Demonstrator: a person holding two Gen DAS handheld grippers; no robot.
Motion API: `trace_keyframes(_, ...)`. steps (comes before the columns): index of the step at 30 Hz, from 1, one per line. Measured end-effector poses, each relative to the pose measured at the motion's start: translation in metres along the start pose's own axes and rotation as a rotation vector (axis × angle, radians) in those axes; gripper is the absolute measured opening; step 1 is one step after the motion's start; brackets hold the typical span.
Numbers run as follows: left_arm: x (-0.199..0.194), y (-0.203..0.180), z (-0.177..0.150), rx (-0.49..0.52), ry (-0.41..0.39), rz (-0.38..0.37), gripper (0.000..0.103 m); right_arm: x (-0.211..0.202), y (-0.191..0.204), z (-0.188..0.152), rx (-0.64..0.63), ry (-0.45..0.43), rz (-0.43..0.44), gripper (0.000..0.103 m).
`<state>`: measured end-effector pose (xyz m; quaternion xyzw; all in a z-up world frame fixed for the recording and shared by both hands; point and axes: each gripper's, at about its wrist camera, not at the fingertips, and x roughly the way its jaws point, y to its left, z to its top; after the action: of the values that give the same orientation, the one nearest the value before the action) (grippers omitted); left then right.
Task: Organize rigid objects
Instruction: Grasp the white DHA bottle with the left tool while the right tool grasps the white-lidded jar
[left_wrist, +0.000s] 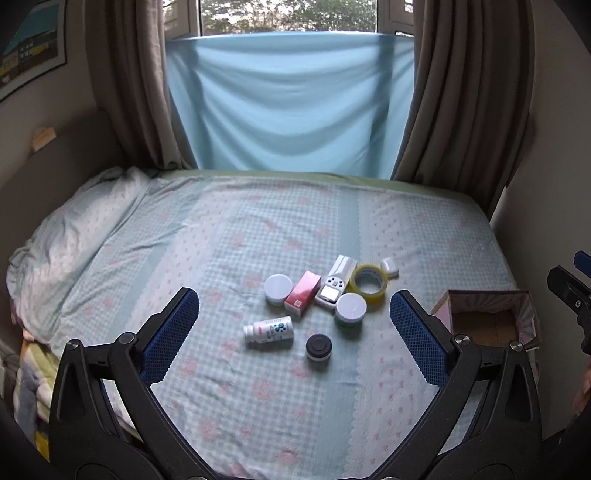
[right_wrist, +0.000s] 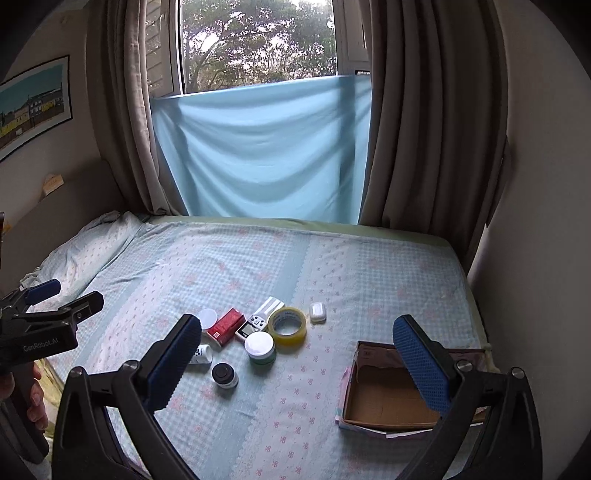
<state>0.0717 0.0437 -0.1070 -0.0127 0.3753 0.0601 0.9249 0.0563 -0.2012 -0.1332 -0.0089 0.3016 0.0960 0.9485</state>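
Note:
A cluster of small objects lies mid-bed: a red box (left_wrist: 302, 293) (right_wrist: 225, 326), a yellow tape roll (left_wrist: 368, 283) (right_wrist: 287, 325), a white pocket scale (left_wrist: 335, 286) (right_wrist: 258, 321), two white-lidded jars (left_wrist: 277, 289) (left_wrist: 350, 309), a lying white bottle (left_wrist: 269, 329), a small black-lidded jar (left_wrist: 318, 347) (right_wrist: 224, 375) and a white case (left_wrist: 389, 267) (right_wrist: 317, 312). An open cardboard box (left_wrist: 485, 321) (right_wrist: 388, 397) sits right of them. My left gripper (left_wrist: 293, 325) is open above the cluster's near side. My right gripper (right_wrist: 297, 350) is open, between cluster and box.
A rumpled pillow (left_wrist: 74, 236) lies at the bed's left end. Brown curtains (right_wrist: 424, 129) and a hanging blue sheet (right_wrist: 258, 147) back the bed. A wall (right_wrist: 535, 258) borders the right side. A hand (right_wrist: 22, 391) holds the left gripper's handle.

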Motion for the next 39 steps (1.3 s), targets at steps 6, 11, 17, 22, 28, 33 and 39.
trace_keyframes(6, 0.096, 0.029, -0.012, 0.036, 0.143, -0.021, 0.103, 0.071, 0.018, -0.013, 0.016, 0.111, -0.004, 0.103)
trace_keyframes(11, 0.171, 0.044, -0.026, 0.18, 0.224, -0.085, 0.103, 0.138, 0.031, -0.025, 0.068, 0.218, -0.024, 0.103)
trace_keyframes(17, 0.254, 0.048, -0.045, 0.412, 0.337, -0.207, 0.102, 0.223, 0.049, -0.047, 0.137, 0.337, -0.06, 0.103)
trace_keyframes(22, 0.306, 0.036, -0.074, 0.614, 0.413, -0.311, 0.102, 0.294, 0.061, -0.067, 0.172, 0.454, -0.072, 0.103)
trace_keyframes(28, 0.349, 0.017, -0.109, 0.833, 0.504, -0.378, 0.096, 0.361, 0.072, -0.082, 0.162, 0.589, -0.122, 0.103)
trace_keyframes(33, 0.37, 0.007, -0.122, 0.942, 0.543, -0.421, 0.094, 0.406, 0.072, -0.093, 0.155, 0.684, -0.143, 0.103)
trace_keyframes(39, 0.393, 0.003, -0.132, 0.973, 0.635, -0.457, 0.074, 0.442, 0.072, -0.106, 0.155, 0.786, -0.139, 0.089)
